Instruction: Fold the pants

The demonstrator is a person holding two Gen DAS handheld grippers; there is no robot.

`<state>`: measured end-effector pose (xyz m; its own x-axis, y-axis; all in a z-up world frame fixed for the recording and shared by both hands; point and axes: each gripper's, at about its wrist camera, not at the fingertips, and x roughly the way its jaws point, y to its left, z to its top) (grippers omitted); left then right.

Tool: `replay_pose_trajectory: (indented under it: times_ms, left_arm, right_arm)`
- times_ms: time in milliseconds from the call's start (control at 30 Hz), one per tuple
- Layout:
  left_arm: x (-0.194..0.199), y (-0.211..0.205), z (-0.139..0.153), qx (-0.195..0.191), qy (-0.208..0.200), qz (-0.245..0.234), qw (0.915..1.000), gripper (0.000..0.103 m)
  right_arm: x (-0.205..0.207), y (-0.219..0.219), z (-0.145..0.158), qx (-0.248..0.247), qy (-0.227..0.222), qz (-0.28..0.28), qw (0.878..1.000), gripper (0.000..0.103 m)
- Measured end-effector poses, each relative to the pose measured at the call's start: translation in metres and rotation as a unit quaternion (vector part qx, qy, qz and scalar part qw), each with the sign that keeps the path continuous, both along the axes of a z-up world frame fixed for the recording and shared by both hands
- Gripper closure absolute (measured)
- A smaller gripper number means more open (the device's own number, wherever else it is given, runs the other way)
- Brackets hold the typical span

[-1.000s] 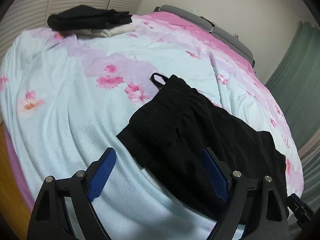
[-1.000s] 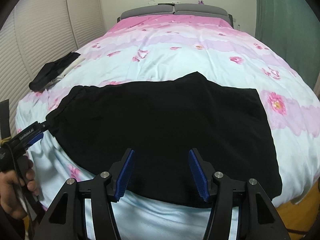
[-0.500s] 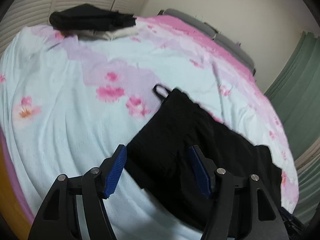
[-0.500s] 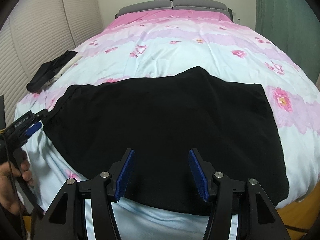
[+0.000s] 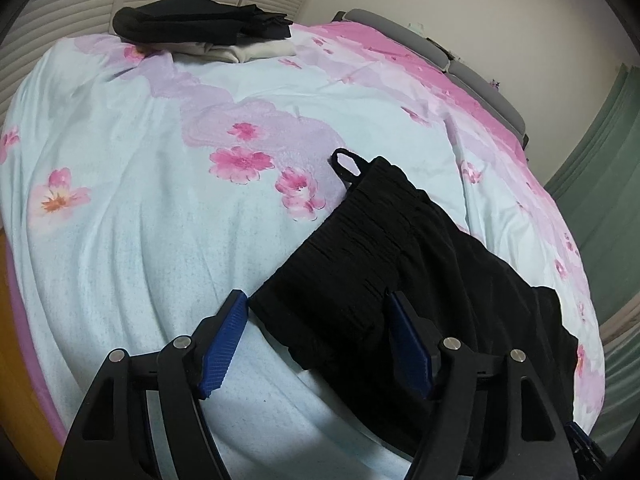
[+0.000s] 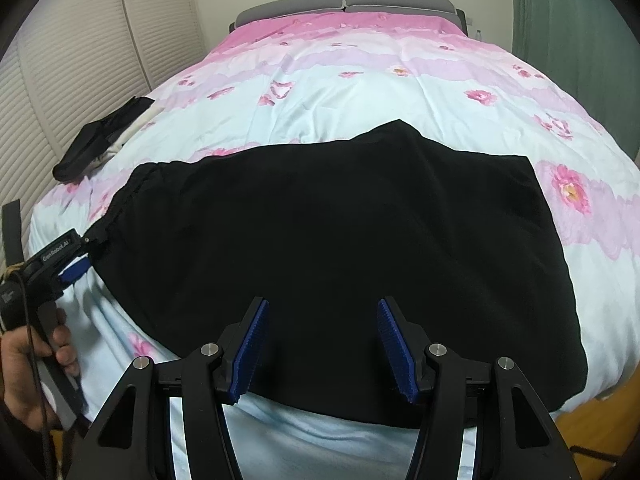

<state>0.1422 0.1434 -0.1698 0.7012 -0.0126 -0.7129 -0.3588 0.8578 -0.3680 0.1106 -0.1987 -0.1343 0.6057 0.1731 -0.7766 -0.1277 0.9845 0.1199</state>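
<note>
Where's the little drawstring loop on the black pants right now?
In the left wrist view, the drawstring loop lies on the bedspread at the far corner of the waistband, beside the pink flowers.

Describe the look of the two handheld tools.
Both tools, left and right, have black angular frames with silver pivot bolts and ribbed blue pads. The left one's side bears white lettering; a thin black cable runs by the bare hand gripping it.

black pants (image 6: 332, 248) lie spread flat across the flowered bed cover (image 6: 360, 92). the right gripper (image 6: 322, 346) hovers over their near edge, jaws apart and empty. at far left, the left gripper (image 6: 80, 258) meets the gathered waistband, jaws opening.
</note>
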Motion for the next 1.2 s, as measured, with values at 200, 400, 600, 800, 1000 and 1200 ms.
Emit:
replay_pose_trajectory:
  times_ms: [200, 400, 600, 800, 1000, 1200]
  left_arm:
    - [-0.02, -0.041, 0.03, 0.075, -0.031, -0.023, 0.9964, 0.031]
    - [-0.014, -0.1, 0.058, 0.109, -0.07, -0.114, 0.985, 0.03]
    - [0.011, -0.15, 0.07, 0.118, -0.068, -0.182, 0.9737, 0.03]
    - [0.037, -0.223, 0.081, 0.141, -0.069, -0.293, 0.9431, 0.03]
    - [0.087, -0.305, 0.099, 0.158, -0.08, -0.462, 0.869, 0.03]
    - [0.136, -0.409, 0.088, 0.221, -0.08, -0.647, 0.7252, 0.03]
  right_arm:
    - [-0.016, -0.045, -0.001, 0.026, 0.002, -0.079, 0.997, 0.047]
    - [-0.044, -0.104, -0.006, 0.086, 0.001, -0.187, 0.979, 0.044]
    - [-0.069, -0.152, -0.029, 0.154, 0.023, -0.288, 0.945, 0.043]
    - [-0.081, -0.183, -0.046, 0.219, 0.022, -0.352, 0.91, 0.042]
    - [-0.076, -0.199, -0.073, 0.32, 0.044, -0.377, 0.868, 0.042]
    - [-0.066, -0.2, -0.079, 0.355, 0.041, -0.395, 0.846, 0.042]
